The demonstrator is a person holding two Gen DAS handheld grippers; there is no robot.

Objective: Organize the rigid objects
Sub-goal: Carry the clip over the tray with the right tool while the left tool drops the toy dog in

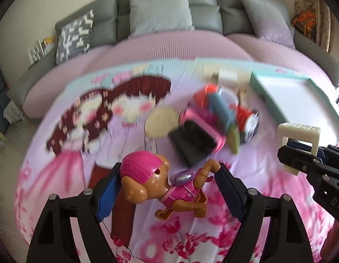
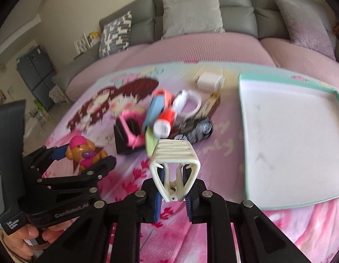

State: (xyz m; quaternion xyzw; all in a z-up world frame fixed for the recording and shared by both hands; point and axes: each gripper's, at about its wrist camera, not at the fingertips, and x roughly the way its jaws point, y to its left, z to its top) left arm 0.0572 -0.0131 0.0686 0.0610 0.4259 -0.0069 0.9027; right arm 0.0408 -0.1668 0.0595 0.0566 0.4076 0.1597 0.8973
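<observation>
My left gripper (image 1: 169, 175) is shut on a brown toy dog (image 1: 156, 184) with a pink cap and holds it above the bedspread; it also shows in the right wrist view (image 2: 84, 153). My right gripper (image 2: 174, 173) is shut on a cream plastic clip (image 2: 174, 160), seen too in the left wrist view (image 1: 298, 135). A white tray with a teal rim (image 2: 285, 135) lies to the right. A pile of objects (image 2: 165, 118) lies ahead: a pink-edged black case, a blue and red toy, a white ring, a toy car.
A white charger block (image 2: 207, 80) lies beyond the pile. The cartoon bedspread (image 1: 92, 114) covers a pink bed. Grey cushions and a patterned pillow (image 1: 75, 35) line the grey headboard at the back. A dark cabinet (image 2: 36, 74) stands far left.
</observation>
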